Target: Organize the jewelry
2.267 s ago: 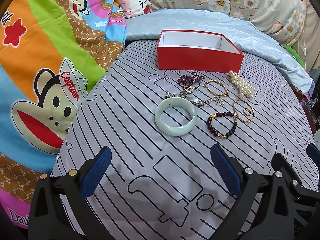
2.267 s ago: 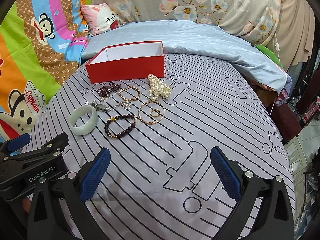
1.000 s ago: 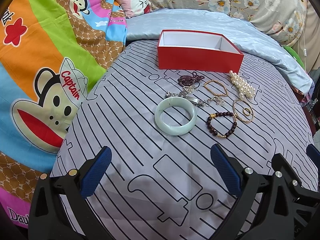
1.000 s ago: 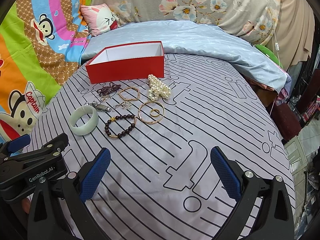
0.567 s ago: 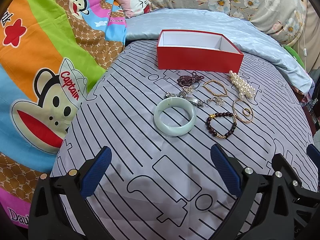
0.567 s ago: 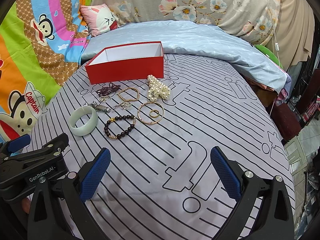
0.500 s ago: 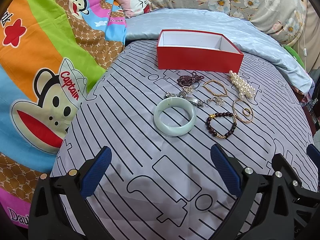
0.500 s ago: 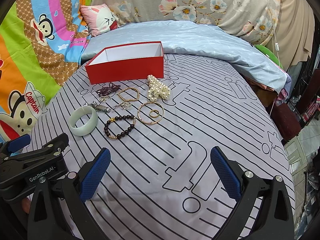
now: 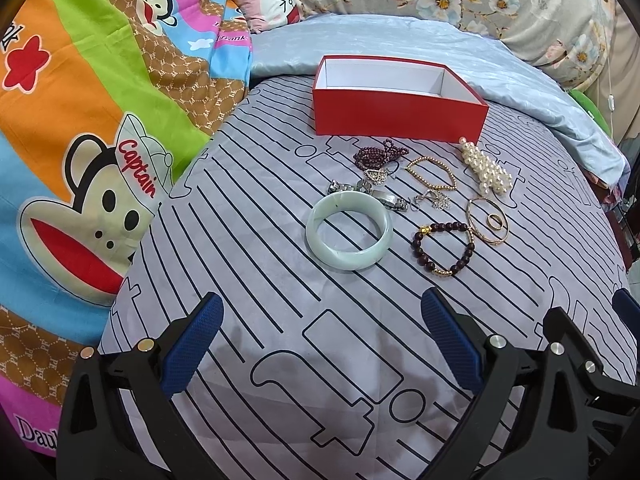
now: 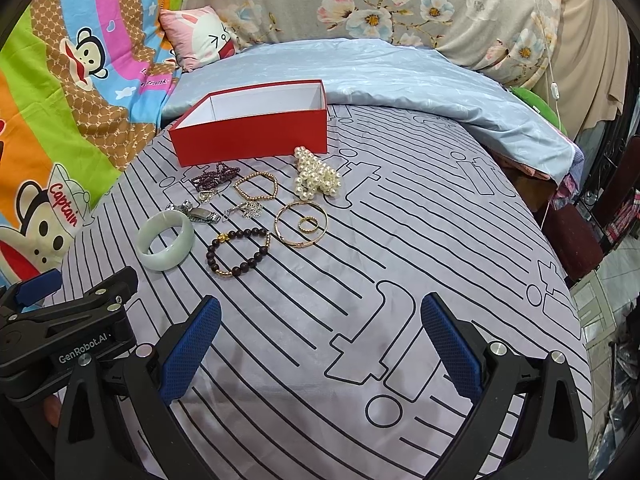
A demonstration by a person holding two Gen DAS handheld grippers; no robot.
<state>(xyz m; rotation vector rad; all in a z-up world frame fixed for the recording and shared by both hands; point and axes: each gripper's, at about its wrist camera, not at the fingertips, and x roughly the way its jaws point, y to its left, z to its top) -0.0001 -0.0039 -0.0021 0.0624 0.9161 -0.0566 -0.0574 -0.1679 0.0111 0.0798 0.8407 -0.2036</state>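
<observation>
Several pieces of jewelry lie on the grey striped bedspread in front of an open red box [image 9: 400,110] [image 10: 256,136]. A pale green jade bangle [image 9: 347,230] [image 10: 165,241] is nearest my left gripper. Beside it lie a dark bead bracelet [image 9: 442,248] [image 10: 237,251], a gold bangle [image 9: 489,221] [image 10: 302,224] with a small ring inside it, a pearl cluster [image 9: 486,172] [image 10: 316,178], a gold bead bracelet [image 10: 256,186] and a purple bead strand [image 9: 378,156]. My left gripper [image 9: 320,344] and right gripper [image 10: 320,344] are open, empty, and short of the jewelry.
A bright cartoon monkey blanket [image 9: 80,140] rises on the left. A light blue quilt [image 10: 360,76] and a pink pillow [image 10: 200,40] lie behind the box. The bed's edge drops off at the right [image 10: 576,264]. The left gripper's body shows in the right wrist view [image 10: 60,328].
Almost nothing differs. Both grippers stay open, with only a slight shift of view. No jewelry has moved.
</observation>
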